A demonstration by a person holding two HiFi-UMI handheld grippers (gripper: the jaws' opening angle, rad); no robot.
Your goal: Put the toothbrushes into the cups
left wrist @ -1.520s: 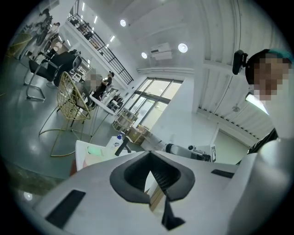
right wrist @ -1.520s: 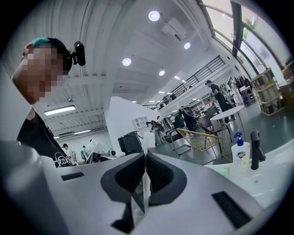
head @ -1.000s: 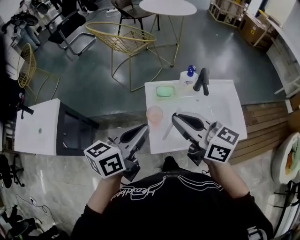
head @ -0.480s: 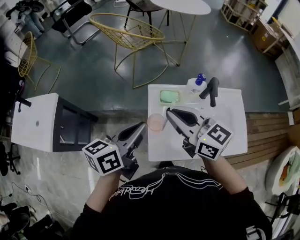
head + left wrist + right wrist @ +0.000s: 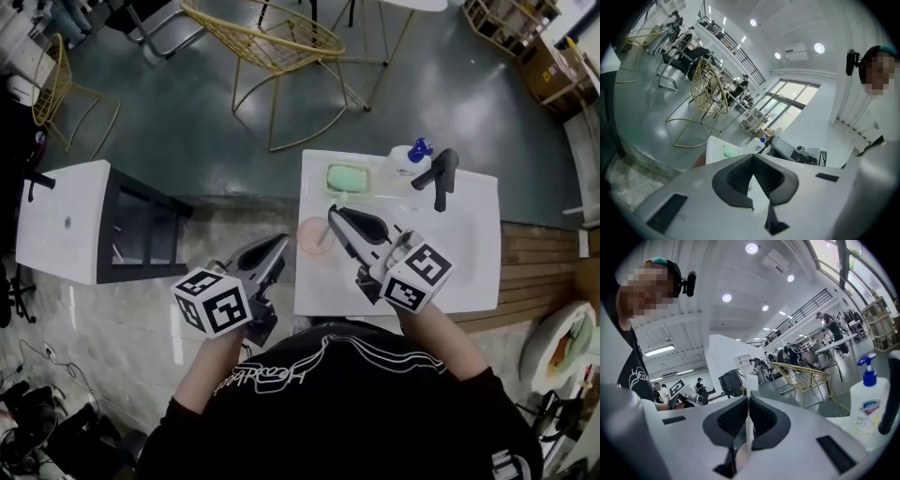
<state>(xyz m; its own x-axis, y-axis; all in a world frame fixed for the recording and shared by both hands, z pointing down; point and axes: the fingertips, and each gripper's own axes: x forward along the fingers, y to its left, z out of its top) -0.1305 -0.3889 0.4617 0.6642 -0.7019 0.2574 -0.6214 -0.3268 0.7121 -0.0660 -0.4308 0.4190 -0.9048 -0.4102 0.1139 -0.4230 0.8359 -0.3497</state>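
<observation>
Head view: glossy grey concrete floor [image 5: 187, 122], a yellow wire-frame chair [image 5: 267, 26], and a smooth white square tabletop [image 5: 323, 286] bearing a translucent pink plastic cup [image 5: 312, 234].

Left gripper view: the left tongs [image 5: 751, 157] are pressed together, empty.

Right gripper view: the right tongs [image 5: 748, 399] pinch a slim white plastic toothbrush [image 5: 749, 420], near the cup.

1. Toothbrush [image 5: 750, 380]: the right gripper view shows only its white head and a thin strip between the closed pads. The handle is masked by the right gripper [image 5: 748, 400].
2. Cup [image 5: 311, 236]: in the head view the rim is partly covered by the gripper's tip. Whether the brush end sits inside the cup or above it cannot be determined.
3. Faucet [image 5: 890, 394]: cut off by the right edge of the right gripper view.
4. Spray bottle [image 5: 867, 401]: label print too small to read.
5. Round table [image 5: 412, 4]: cut off by the top edge of the head view.
</observation>
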